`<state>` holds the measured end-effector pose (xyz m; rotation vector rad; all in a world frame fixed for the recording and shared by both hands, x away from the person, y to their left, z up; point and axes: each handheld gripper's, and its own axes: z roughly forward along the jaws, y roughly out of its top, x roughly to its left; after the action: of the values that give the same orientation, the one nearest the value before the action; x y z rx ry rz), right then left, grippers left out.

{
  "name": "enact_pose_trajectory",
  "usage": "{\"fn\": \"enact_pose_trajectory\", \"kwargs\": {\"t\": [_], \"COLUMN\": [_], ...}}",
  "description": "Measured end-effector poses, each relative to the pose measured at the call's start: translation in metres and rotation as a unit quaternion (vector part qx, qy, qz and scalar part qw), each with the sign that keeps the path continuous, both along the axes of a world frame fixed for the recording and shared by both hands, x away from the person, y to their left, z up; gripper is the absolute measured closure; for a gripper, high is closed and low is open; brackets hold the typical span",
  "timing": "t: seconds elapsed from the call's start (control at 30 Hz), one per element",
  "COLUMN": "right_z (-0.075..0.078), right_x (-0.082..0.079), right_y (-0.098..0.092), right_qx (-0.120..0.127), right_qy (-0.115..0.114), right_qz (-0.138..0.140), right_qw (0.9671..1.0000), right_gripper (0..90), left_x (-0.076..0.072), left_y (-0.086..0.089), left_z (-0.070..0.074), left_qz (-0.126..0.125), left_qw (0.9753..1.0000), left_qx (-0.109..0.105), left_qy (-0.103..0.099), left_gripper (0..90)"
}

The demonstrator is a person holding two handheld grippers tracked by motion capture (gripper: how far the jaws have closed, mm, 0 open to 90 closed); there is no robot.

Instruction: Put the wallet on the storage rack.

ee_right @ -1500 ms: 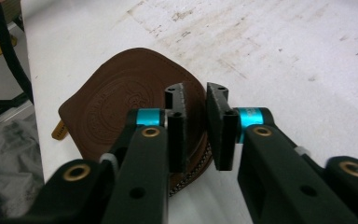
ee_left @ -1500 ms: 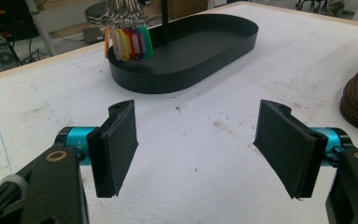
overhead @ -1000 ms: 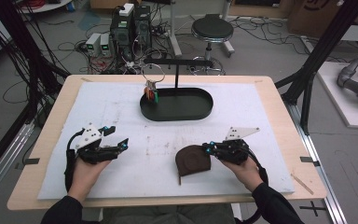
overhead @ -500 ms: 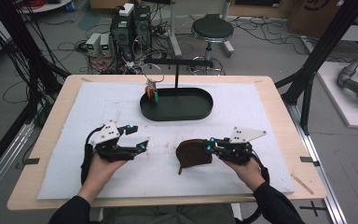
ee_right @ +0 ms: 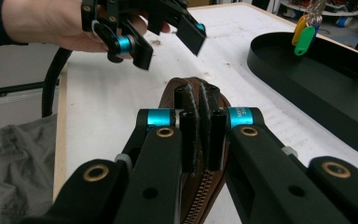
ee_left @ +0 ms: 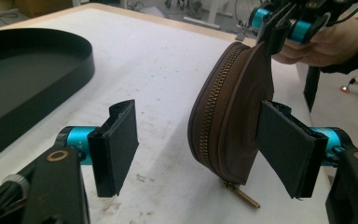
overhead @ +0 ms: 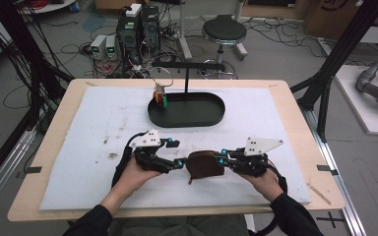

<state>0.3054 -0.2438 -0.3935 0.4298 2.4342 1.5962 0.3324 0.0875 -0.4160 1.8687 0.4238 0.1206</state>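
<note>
Upright, the brown pouch (overhead: 205,165) is clamped by the right gripper (overhead: 225,158); left gripper (overhead: 176,153) jaws stand apart around it. Beyond: black tray (overhead: 186,110), bare tabletop (overhead: 275,118).

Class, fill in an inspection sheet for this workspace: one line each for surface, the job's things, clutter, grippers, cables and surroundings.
Surface: white mat on a wooden table, with dark smudges at its left.
Job's things: brown zip pouch stands on edge, zipper closed, pull at the bottom.
Clutter: black oval tray with a post; key tags hang over it.
Grippers: right gripper is clamped on the pouch's edge; left gripper is open, jaws either side of the pouch.
Cables: black cable trails from the left gripper.
Surroundings: stool, computer boxes and floor wiring.
</note>
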Motion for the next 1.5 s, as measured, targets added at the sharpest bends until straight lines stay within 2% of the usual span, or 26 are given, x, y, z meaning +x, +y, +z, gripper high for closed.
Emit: {"fn": "enact_pose_trajectory", "kwargs": {"t": [0.07,0.3,0.4,0.53,0.6,0.83,0.93,1.0,1.07,1.17,1.23,1.5], "right_z": [0.0,-0.001,-0.002,-0.003,-0.003,-0.004,-0.004,-0.005,-0.005,-0.004,-0.004,-0.007], "right_x": [0.0,-0.002,-0.001,0.0,0.0,0.001,0.003,0.003,0.003,0.005,0.007,0.012], "right_y": [-0.001,-0.006,-0.007,-0.01,-0.01,-0.014,-0.016,-0.017,-0.017,-0.019,-0.02,-0.021], "right_qx": [0.0,-0.002,-0.003,-0.004,-0.002,-0.002,0.005,0.005,0.009,0.018,0.024,0.028], "right_qy": [0.0,0.005,0.006,0.008,0.01,0.013,0.018,0.02,0.022,0.021,0.031,0.055], "right_qz": [0.003,0.012,0.012,0.013,0.016,0.02,0.023,0.024,0.023,0.012,0.005,0.003], "right_qw": [1.0,0.9999,0.9999,0.9999,0.9998,0.9997,0.9996,0.9995,0.9994,0.9995,0.9992,0.9981], "right_gripper": [88.1,87.8,87.6,87.2,86.9,84.1,76.6,75.0,64.7,55.1,49.6,38.0], "left_x": [0.003,0.014,0.015,0.012,0.011,0.009,0.007,0.005,0.005,0.004,0.003,0.0], "left_y": [-0.005,-0.022,-0.025,-0.027,-0.029,-0.027,-0.028,-0.029,-0.028,-0.027,-0.027,-0.019], "left_z": [-0.003,-0.014,-0.016,-0.015,-0.016,-0.014,-0.013,-0.012,-0.011,-0.011,-0.01,0.003], "left_qz": [-0.004,-0.027,-0.048,-0.069,-0.074,-0.083,-0.092,-0.095,-0.099,-0.102,-0.103,-0.1], "left_qw": [1.0,0.9982,0.9971,0.9962,0.9956,0.9955,0.9951,0.9949,0.9946,0.9944,0.9942,0.9949], "left_qx": [0.005,0.018,0.014,0.02,0.025,0.026,0.025,0.026,0.027,0.028,0.027,0.01], "left_qy": [0.006,0.051,0.057,0.05,0.052,0.037,0.026,0.019,0.015,0.01,0.008,-0.01], "left_gripper": [29.7,29.9,37.7,50.2,52.4,61.1,65.8,67.1,67.8,68.1,68.2,68.2]}}
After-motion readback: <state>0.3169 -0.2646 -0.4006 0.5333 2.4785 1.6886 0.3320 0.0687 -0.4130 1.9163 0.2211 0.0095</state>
